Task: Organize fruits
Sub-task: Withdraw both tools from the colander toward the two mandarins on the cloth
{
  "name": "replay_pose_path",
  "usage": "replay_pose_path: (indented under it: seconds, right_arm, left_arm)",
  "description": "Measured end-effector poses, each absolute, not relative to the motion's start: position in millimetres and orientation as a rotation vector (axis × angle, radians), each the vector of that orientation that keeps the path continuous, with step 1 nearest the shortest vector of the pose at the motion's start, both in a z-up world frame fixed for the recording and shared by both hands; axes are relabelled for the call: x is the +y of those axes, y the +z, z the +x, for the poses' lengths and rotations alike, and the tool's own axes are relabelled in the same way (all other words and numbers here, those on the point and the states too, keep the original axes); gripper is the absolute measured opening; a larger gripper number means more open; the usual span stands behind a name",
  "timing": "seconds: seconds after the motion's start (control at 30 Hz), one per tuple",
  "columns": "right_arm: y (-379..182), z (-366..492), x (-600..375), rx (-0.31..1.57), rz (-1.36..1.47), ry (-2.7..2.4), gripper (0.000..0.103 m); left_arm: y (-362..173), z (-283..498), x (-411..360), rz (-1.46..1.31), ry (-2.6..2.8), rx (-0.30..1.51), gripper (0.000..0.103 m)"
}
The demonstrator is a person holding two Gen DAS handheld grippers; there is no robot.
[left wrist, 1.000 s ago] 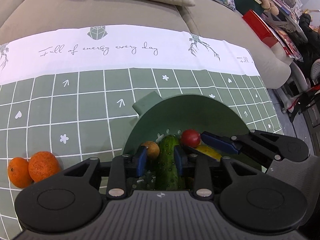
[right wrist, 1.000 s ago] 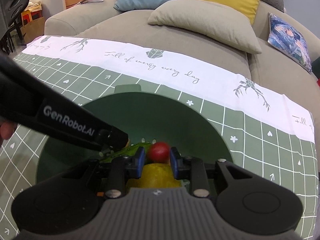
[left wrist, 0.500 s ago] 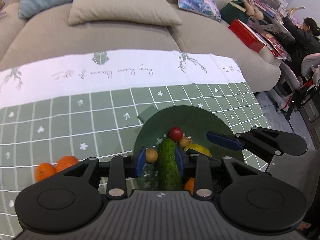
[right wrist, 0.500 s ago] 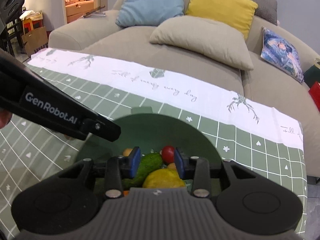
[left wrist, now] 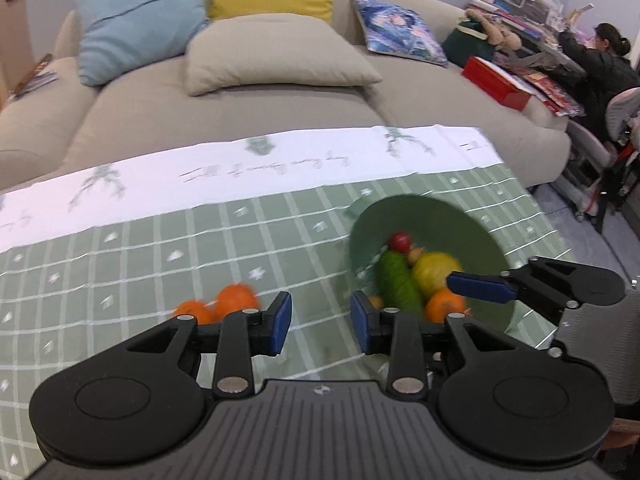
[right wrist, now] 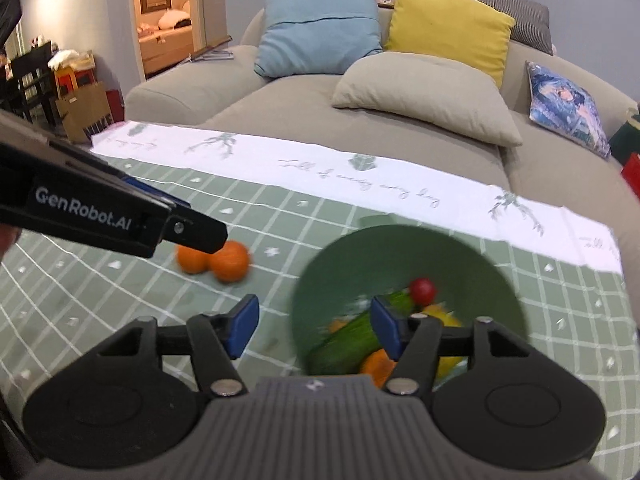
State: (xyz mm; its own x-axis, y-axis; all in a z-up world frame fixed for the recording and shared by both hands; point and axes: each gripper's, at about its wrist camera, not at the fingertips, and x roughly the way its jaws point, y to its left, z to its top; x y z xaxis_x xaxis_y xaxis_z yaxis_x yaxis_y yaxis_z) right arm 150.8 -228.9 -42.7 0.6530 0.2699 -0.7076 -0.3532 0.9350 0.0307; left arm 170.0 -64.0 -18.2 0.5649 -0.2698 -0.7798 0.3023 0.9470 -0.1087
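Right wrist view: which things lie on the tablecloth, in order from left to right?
Two oranges touching each other → green bowl holding the fruits → bare checked tablecloth out to its right edge.

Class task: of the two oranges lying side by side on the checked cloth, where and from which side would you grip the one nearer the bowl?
Grip the nearer orange across its widest middle, coming from above. It touches the other orange, so place the fingers on its front and back faces, which look free, not on the touching side.
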Motion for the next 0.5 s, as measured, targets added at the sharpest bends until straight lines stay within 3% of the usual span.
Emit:
replay_pose_path:
  seconds: [0.5]
  right_arm:
    - [-60.8,97.8,-165.2,0.786,-0.088,0.381,0.058]
  left_arm:
    - [-43.7,116.5,-10.0,0.096,-0.252,0.854,0.04]
